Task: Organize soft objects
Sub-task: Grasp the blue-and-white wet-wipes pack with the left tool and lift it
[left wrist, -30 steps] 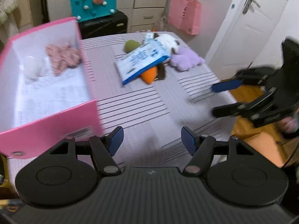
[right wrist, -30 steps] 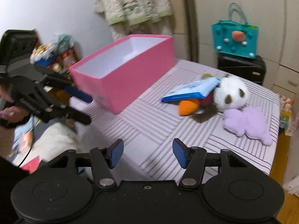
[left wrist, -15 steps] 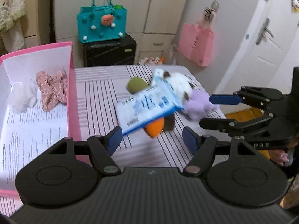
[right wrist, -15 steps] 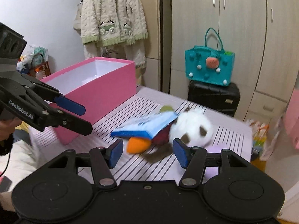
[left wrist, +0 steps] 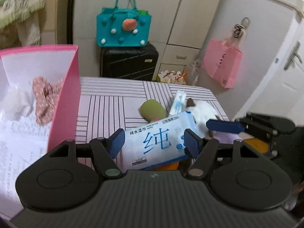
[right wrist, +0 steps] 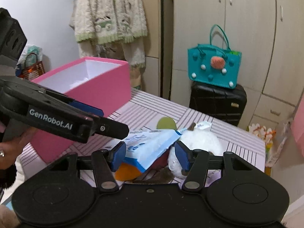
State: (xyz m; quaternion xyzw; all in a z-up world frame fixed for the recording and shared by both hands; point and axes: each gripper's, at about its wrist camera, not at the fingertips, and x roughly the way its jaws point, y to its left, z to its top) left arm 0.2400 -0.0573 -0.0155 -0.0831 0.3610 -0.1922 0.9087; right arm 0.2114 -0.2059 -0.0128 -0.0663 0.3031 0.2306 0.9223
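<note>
A blue-and-white wet-wipes pack [left wrist: 157, 142] [right wrist: 152, 144] lies on a pile of plush toys on the striped table [left wrist: 106, 104]. The pile holds a green toy [left wrist: 153, 110], a white one [left wrist: 203, 112] [right wrist: 197, 142], an orange one [right wrist: 125, 171] and a purple one [left wrist: 226, 137]. My left gripper [left wrist: 154, 143] frames the pack, its jaws closing, and its pads do not visibly press on the pack. My right gripper [right wrist: 150, 155] comes in from the right over the white toy, jaws closing, gripping nothing. The pink box [left wrist: 66, 102] at the left holds a floral cloth [left wrist: 43, 98] and a white soft thing [left wrist: 17, 102].
Behind the table stand a black suitcase [left wrist: 129, 62] with a teal bag [left wrist: 123, 30] on it and cupboards. A pink paper bag [left wrist: 222, 64] hangs at the right by a door. A fluffy cardigan [right wrist: 108, 15] hangs behind the box.
Both grippers have moved across the table toward the toy pile. The wipes pack, far off a second ago, now sits between the left fingers. The right gripper has closed in beside it.
</note>
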